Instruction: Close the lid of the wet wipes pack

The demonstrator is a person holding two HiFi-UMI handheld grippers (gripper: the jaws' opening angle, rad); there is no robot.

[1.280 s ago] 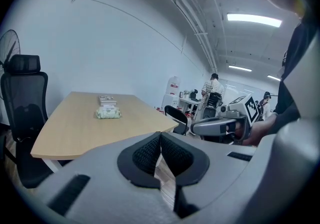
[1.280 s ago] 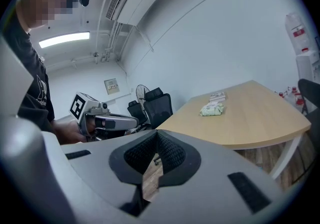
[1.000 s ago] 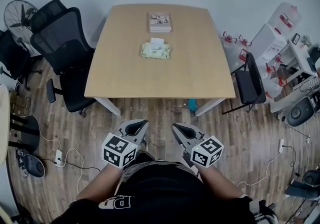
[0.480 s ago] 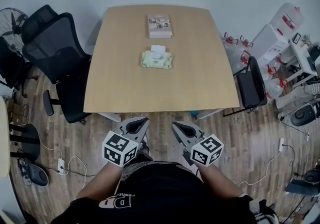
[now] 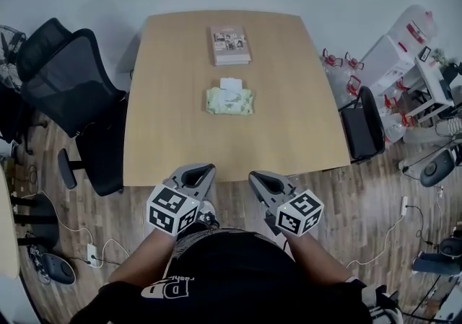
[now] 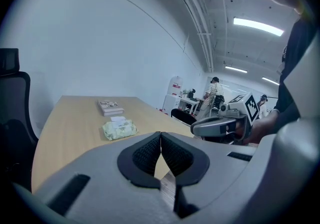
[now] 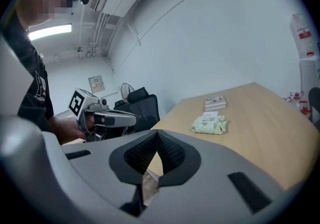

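Well, we hold the left gripper [image 5: 201, 171] & right gripper [image 5: 258, 177] at the table [image 5: 173, 128] near edge, both w/ jaws together, empty, prob. set to push rather than pinch. Wipes pack [image 5: 230, 102] lies mid-table, well apart from us; its white lid [image 5: 231, 84] looks flipped open.

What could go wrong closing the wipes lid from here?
The wet wipes pack lies loose on the table, so pushing its open lid with one gripper may slide the pack instead of shutting it. The left gripper and right gripper are shut and only at the table's near edge; the lid lies on the pack's far side, a long reach.
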